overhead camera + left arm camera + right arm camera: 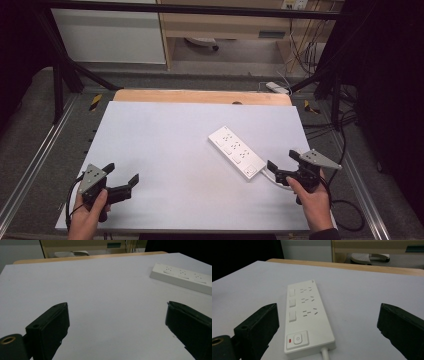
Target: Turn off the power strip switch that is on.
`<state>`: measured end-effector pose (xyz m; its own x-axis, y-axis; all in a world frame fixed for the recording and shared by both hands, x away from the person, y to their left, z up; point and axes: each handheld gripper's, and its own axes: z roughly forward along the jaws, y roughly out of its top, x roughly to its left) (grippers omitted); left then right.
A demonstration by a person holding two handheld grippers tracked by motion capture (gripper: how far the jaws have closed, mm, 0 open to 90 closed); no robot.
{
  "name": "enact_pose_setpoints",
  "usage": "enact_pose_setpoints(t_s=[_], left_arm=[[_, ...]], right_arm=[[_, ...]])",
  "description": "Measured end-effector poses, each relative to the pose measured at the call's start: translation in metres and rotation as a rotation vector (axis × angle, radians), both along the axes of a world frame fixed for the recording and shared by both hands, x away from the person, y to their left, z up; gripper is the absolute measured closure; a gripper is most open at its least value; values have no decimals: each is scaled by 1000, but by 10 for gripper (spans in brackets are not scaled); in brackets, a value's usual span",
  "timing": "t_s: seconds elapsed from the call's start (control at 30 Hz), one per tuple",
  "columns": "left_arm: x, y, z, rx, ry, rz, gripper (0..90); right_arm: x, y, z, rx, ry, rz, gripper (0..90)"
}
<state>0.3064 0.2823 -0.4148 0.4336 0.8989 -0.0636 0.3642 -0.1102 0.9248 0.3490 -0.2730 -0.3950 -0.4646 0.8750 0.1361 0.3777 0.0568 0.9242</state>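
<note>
One white power strip (pixel 237 151) on the table (pixel 165 145): three sockets, three switches, one power button. Both the left gripper (pixel 121 176) and right gripper (pixel 283 161) gape wide, holding nothing.

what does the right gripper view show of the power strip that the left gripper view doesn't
The right gripper view shows the power strip lengthwise between open jaws, with its three white switches, the power button beside a small red mark, and the white cord leaving the near end. The left gripper view shows the strip's long side face off to the right. Both show the socket holes and the white tabletop.
</note>
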Motion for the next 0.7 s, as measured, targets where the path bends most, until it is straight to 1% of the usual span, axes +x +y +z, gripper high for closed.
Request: enact_pose_setpoints(t_s=[0.03,0.07,0.1,0.23,0.3,0.33,0.37,0.47,0.57,0.6,0.7], left_arm=[[1,-2,0,0,-1,-1,53],[4,-5,-1,14,1,-12,53],[5,-6,-1,16,0,-14,53],[8,-8,-1,19,2,-24,53],[12,-8,-2,28,3,-24,53],[14,-9,-2,25,7,-25,53],[18,-9,-2,34,-1,-26,53],[20,-11,-3,31,2,-28,53],[19,-12,-3,44,5,-38,54],[17,-12,-3,52,0,-38,53],[14,-12,-3,54,0,-42,54]], right_arm=[[1,1,1,-2,-1,1,47],[3,3,2,0,1,3,48],[5,5,3,-3,4,6,48],[12,10,8,-25,8,17,48],[14,12,9,-27,10,16,48],[16,13,10,-27,11,16,47],[20,16,13,-32,12,22,47],[23,22,18,-48,15,31,46],[26,27,23,-52,14,43,47],[27,29,24,-52,14,48,48],[29,32,27,-52,12,50,50]])
